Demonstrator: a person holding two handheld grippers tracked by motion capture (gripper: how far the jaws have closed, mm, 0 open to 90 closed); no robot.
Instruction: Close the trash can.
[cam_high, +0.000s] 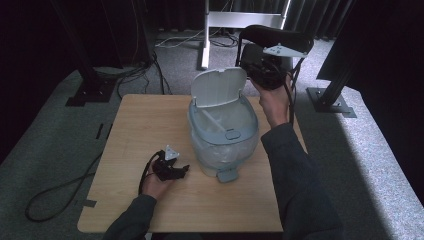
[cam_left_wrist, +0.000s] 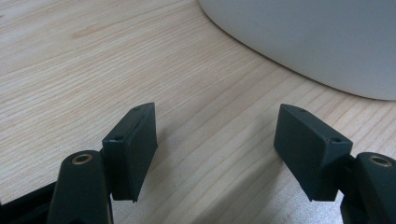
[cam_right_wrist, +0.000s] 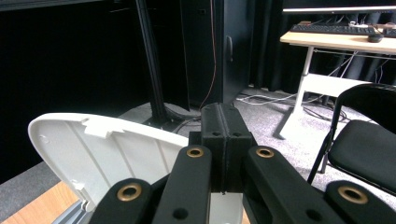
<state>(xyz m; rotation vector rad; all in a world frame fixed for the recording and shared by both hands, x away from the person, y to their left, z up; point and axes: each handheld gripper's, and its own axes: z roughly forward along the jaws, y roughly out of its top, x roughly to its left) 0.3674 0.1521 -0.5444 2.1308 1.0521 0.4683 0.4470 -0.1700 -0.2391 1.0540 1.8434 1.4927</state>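
Right gripper (cam_high: 264, 75) hovers over wooden table (cam_high: 145, 125), carpet (cam_high: 65, 115) around.

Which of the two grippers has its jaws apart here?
The left gripper, low on the table beside the bin: its jaws stand wide apart with bare wood between. The right gripper, by the raised lid, has jaws pressed together.

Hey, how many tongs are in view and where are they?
2. The left tongs rest open on the table beside the lidded bin; the right tongs are shut, raised next to the bin's open lid.
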